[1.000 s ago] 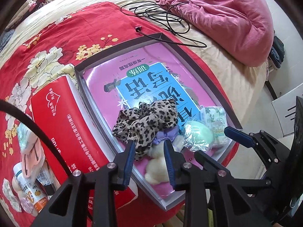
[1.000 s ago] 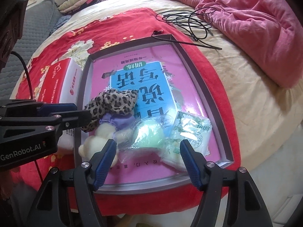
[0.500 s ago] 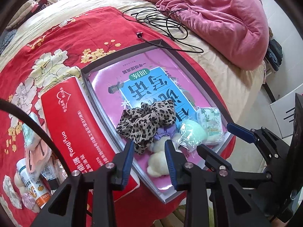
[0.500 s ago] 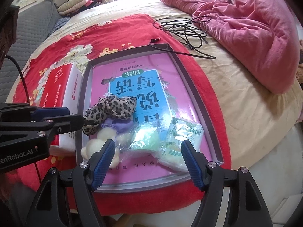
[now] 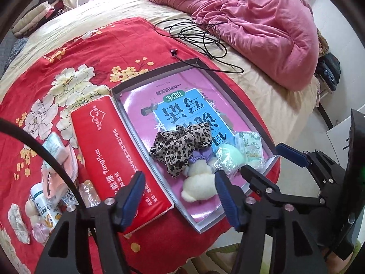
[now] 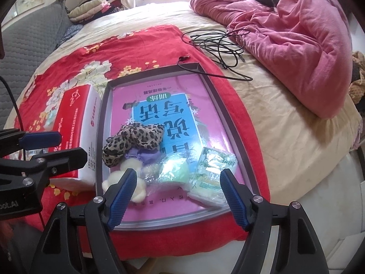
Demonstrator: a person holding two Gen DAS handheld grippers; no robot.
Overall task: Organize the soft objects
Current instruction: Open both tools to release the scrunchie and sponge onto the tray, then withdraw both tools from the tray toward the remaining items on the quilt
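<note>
A grey-rimmed tray (image 5: 155,75) with a pink book in it lies on a red flowered cloth. At its near end sit a leopard scrunchie (image 5: 180,146), a purple scrunchie (image 5: 200,156), a cream plush (image 5: 198,182), a wrapped green sponge (image 5: 230,157) and a tissue pack (image 5: 249,146). My left gripper (image 5: 178,187) hovers above the plush, its jaws opening, nothing between them. My right gripper (image 6: 178,178) hangs over the sponge (image 6: 175,171) and tissue pack (image 6: 212,166), jaws opening wide and empty.
A red tissue box (image 5: 109,150) lies against the tray's left side. Further left sits a pile of small items (image 5: 54,159), with a bottle and pink cloth. A black cable (image 5: 200,32) and a pink blanket (image 5: 262,22) lie beyond. The bed's edge runs close on the right.
Both grippers have lifted and drawn back from the tray. The left jaws have spread much wider; the right jaws a little. The soft things have stayed put.
</note>
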